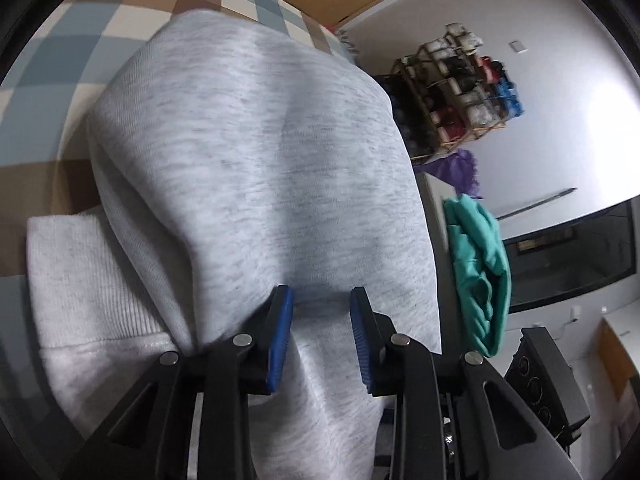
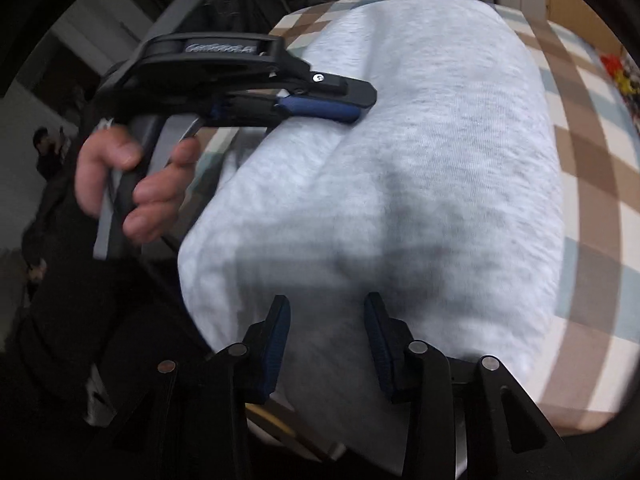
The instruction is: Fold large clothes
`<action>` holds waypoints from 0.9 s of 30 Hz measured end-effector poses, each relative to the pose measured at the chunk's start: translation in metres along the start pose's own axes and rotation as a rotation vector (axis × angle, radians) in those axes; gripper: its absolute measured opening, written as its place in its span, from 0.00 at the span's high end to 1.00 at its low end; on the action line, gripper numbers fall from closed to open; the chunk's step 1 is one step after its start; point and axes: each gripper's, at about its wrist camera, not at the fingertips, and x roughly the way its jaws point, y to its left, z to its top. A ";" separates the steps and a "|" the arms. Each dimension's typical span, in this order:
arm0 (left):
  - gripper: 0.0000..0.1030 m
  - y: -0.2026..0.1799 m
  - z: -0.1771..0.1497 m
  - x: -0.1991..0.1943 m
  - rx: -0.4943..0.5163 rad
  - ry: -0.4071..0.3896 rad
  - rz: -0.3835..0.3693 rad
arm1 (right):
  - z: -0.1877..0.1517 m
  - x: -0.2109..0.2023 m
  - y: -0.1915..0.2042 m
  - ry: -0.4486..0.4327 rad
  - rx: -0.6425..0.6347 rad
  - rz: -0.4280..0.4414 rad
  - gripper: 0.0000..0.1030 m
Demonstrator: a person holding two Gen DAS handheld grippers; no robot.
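Both tools pinched on near hem: left tool (image 1: 322,300), right tool (image 2: 326,306). Light grey fleece garment (image 1: 248,152) spread across checked bedcover (image 1: 60,68), near edge. Best lift evenly, carry fold toward far edge, no slack.

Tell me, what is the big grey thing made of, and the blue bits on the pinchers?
The grey garment looks like soft knitted cotton fleece: speckled grey, matte, with a ribbed band at one edge. The blue pads on the left gripper look like ridged rubber or plastic; fine grooves show, but which one is unclear.
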 end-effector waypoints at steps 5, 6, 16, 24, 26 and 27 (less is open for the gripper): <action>0.13 -0.023 0.004 -0.013 0.050 -0.180 -0.038 | -0.003 0.003 0.011 -0.010 -0.022 -0.046 0.69; 0.13 -0.023 0.005 -0.014 0.058 -0.206 -0.004 | -0.003 0.001 0.011 -0.012 -0.020 -0.034 0.69; 0.13 -0.021 -0.003 0.021 0.208 -0.110 0.221 | 0.058 -0.096 -0.044 -0.239 0.093 -0.041 0.58; 0.13 -0.036 0.012 0.041 0.226 -0.122 0.225 | 0.186 -0.023 -0.041 -0.152 0.056 -0.162 0.61; 0.13 -0.037 0.012 0.042 0.225 -0.123 0.238 | 0.197 0.017 -0.056 -0.037 0.092 -0.199 0.62; 0.13 -0.036 0.012 0.043 0.216 -0.120 0.244 | 0.198 0.030 -0.071 0.000 0.129 -0.194 0.62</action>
